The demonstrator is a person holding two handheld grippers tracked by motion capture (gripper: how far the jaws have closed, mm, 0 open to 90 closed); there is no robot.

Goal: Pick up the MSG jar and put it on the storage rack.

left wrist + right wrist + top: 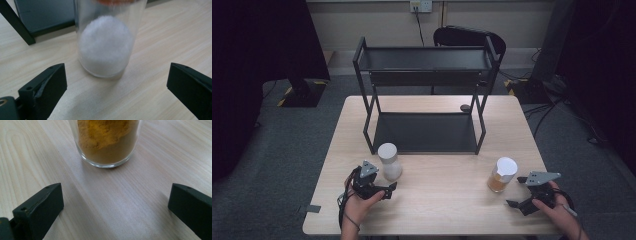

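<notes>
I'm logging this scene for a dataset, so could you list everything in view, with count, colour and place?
jar of white powder: one, clear glass with white lid, front left of table, just ahead of the left gripper
jar of yellow-brown powder: one, clear glass with white lid, front right of table
shelf rack: one, black, two tiers, back middle of table
small dark disc: one, on table by the rack's right rear leg; too small to identify
table: one, light wood
chair: one, black, behind the rack
left gripper: one, black, jaws open, apart from the jar
right gripper: one, black, jaws open, apart from the jar
</notes>
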